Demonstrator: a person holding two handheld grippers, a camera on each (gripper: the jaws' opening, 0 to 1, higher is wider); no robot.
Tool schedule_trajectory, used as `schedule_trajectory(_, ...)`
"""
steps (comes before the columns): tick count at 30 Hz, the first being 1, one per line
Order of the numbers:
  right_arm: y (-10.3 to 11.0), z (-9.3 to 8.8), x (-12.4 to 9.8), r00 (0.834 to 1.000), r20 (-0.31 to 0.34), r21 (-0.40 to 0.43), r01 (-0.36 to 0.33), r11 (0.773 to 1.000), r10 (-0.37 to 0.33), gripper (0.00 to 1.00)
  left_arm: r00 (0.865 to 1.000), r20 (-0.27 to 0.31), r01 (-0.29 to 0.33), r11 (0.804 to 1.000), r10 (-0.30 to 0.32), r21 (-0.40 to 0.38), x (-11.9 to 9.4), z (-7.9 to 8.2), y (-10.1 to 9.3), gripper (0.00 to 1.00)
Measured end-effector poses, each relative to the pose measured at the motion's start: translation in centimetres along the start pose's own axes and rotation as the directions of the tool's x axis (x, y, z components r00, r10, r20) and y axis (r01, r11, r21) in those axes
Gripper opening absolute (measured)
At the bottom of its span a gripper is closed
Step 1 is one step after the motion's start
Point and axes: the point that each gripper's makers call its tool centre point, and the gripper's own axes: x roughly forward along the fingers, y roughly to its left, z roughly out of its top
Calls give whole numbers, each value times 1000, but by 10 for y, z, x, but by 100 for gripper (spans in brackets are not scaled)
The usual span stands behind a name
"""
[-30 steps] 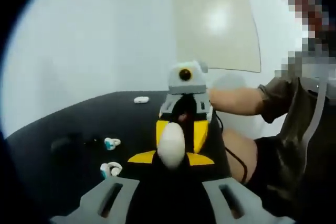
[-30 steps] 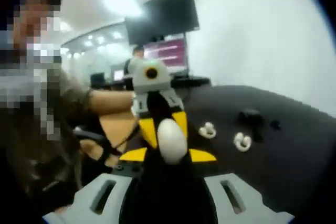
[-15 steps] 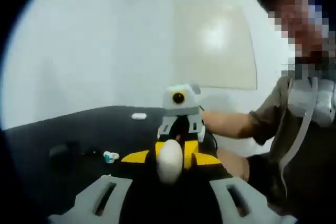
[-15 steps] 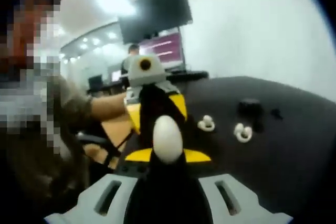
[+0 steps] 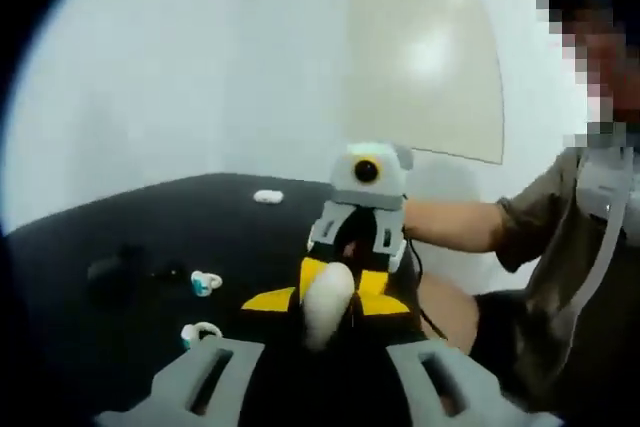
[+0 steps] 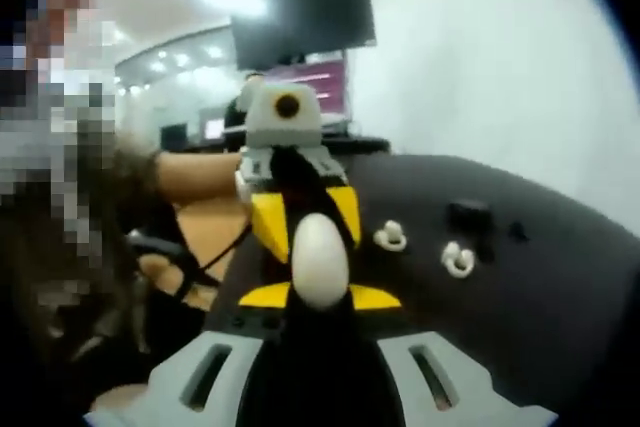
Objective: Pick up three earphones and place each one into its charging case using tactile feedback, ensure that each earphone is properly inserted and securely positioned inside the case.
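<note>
Case (image 5: 326, 303) lower than before, tilted.

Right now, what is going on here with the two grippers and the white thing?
A person holds two grippers facing each other above a black table. The white egg-shaped case sits between them, where their tips meet; which gripper holds it I cannot tell. Two earphones lie loose on the table, and another small white piece lies farther back. A dark object rests beside the earphones.
</note>
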Motion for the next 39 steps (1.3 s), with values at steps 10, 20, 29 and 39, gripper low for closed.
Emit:
schedule_trajectory(10, 0, -2, -1, 1000, -6, -69, 10, 998, -10, 21, 994, -73, 63, 957, -87, -282, 3, -3, 3, 17)
schedule_trajectory(20, 7, 5, 0, 998, 22, 78, -59, 995, 58, 24, 994, -83, 62, 996, -67, -62, 7, -4, -16, 17)
schedule_trajectory(29, 14, 2, -1, 1000, 12, -168, -19, 986, 21, 22, 989, -71, 95, 927, -129, -363, 4, 0, -15, 17)
schedule_trajectory(39, 9, 1, -3, 999, 17, -69, -31, 997, 32, 22, 996, 46, -72, 986, 79, -147, -24, 38, 28, 14)
